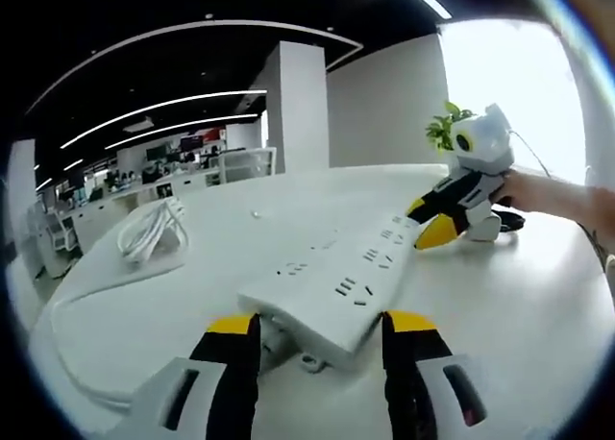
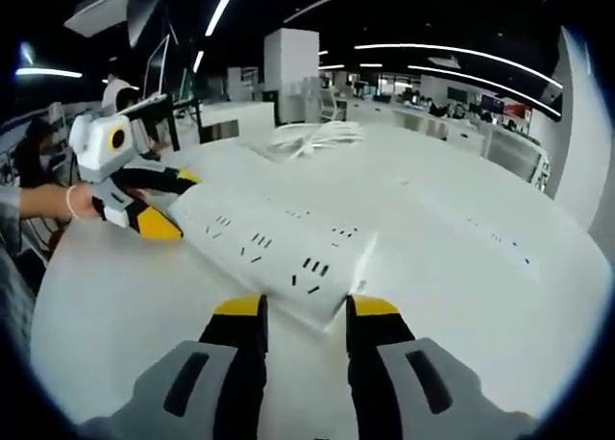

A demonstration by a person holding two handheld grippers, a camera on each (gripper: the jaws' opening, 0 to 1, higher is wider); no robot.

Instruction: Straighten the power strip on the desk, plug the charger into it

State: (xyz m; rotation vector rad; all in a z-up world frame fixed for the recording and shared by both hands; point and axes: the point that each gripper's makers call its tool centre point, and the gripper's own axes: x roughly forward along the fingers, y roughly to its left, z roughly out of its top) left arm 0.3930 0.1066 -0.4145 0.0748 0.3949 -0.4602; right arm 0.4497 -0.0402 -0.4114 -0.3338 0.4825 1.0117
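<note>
In the left gripper view our left gripper (image 1: 322,330) has its yellow-tipped jaws spread on either side of one end of the white power strip (image 1: 341,277); we cannot tell whether they touch it. The right gripper (image 1: 434,221) sits at the strip's far end. In the right gripper view it (image 2: 306,308) also straddles that end, jaws apart. The strip lies flat on the white desk (image 1: 500,305), its coiled cable (image 1: 149,231) lying beyond.

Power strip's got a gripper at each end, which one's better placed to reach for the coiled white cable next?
Probably left. The coiled white cable lies nearer the left gripper; the right gripper sits at the far end of the power strip.
</note>
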